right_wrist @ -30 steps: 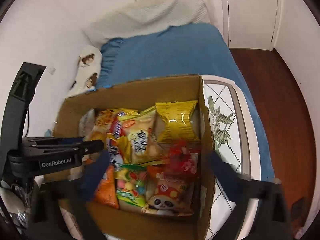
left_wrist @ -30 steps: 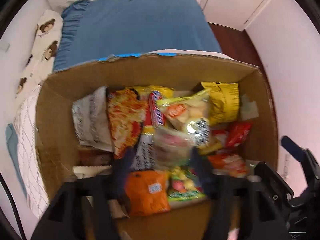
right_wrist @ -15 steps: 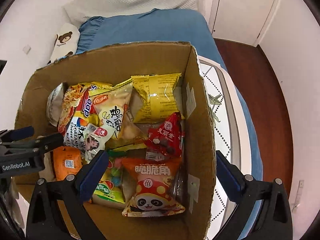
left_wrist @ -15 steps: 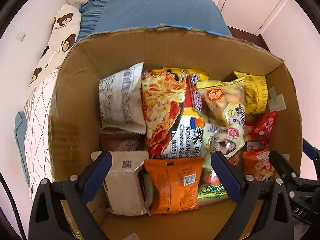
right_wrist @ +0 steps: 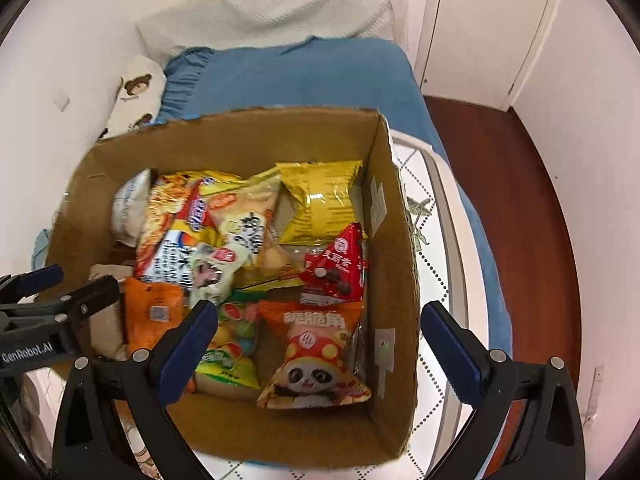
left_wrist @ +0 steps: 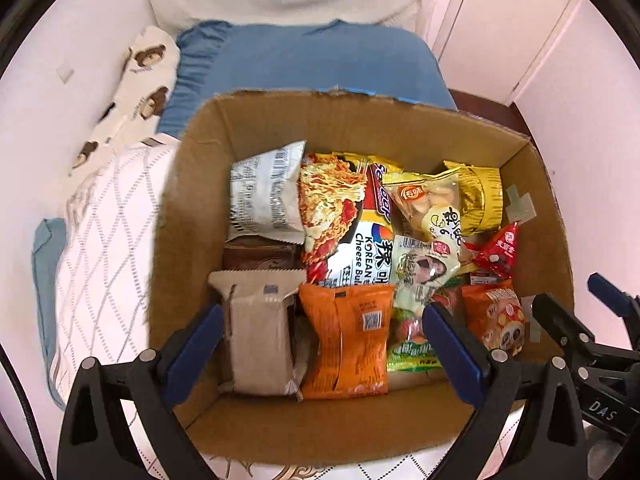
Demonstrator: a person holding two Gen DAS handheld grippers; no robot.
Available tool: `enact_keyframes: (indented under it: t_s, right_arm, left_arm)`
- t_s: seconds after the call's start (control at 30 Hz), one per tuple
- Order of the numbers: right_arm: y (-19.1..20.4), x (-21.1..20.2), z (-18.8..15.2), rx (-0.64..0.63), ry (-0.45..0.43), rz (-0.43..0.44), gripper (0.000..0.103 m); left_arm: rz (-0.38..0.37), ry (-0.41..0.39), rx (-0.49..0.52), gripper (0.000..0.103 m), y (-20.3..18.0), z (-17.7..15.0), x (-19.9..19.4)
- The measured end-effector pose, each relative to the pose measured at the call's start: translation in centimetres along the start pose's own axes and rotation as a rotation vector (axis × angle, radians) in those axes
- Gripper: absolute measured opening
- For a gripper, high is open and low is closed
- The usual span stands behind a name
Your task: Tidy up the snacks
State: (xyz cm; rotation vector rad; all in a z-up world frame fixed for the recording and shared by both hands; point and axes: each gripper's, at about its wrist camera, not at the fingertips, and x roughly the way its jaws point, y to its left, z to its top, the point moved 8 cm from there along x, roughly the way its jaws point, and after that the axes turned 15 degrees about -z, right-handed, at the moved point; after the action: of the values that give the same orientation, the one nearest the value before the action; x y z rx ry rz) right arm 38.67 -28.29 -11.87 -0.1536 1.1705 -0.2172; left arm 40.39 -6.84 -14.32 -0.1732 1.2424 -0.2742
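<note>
An open cardboard box [left_wrist: 192, 216] holds several snack packets. Among them are an orange packet [left_wrist: 344, 344], a beige packet [left_wrist: 260, 340], a white packet [left_wrist: 266, 196], a noodle bag [left_wrist: 336, 216], a yellow bag [left_wrist: 482, 196] and a red triangular packet [left_wrist: 500, 252]. A pale packet [left_wrist: 424, 268] lies on top in the middle. My left gripper [left_wrist: 324, 354] hangs open above the box's near side, with nothing held. My right gripper [right_wrist: 318, 350] is open too, over the panda bag [right_wrist: 312, 356] and the box's right wall [right_wrist: 396, 280].
The box stands on a white patterned quilt [left_wrist: 100, 240] on a bed with a blue sheet [left_wrist: 304, 60] and a bear-print pillow [left_wrist: 136, 80]. A white wall runs on the left. A door [right_wrist: 480, 20] and dark wood floor [right_wrist: 520, 200] lie at right.
The left jaws, earlier narrow around a pale packet, have spread wide, and the packet now lies on the pile. Both grippers have drawn back from the box, the right one staying open.
</note>
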Motion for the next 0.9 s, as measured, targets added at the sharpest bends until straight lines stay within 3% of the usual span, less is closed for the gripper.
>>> enact_keyframes:
  t_s: [0.37, 0.57, 0.9]
  right_arm:
    - [-1.2, -8.6, -2.2, 0.013, -0.153, 0.001, 0.103]
    - [-2.2, -13.3, -4.9, 0.034, -0.206, 0.036, 0.103]
    - [-4.1, -21.0, -9.6, 0.059, -0.304, 0.051, 0.103]
  left_arm:
    - [0.015, -0.156, 0.014, 0.102, -1.6, -4.0, -7.6]
    - [0.012, -0.272, 0.022, 0.102, -2.5, -6.8, -12.7]
    - [0.035, -0.396, 0.074, 0.102, -4.2, -11.3, -19.5]
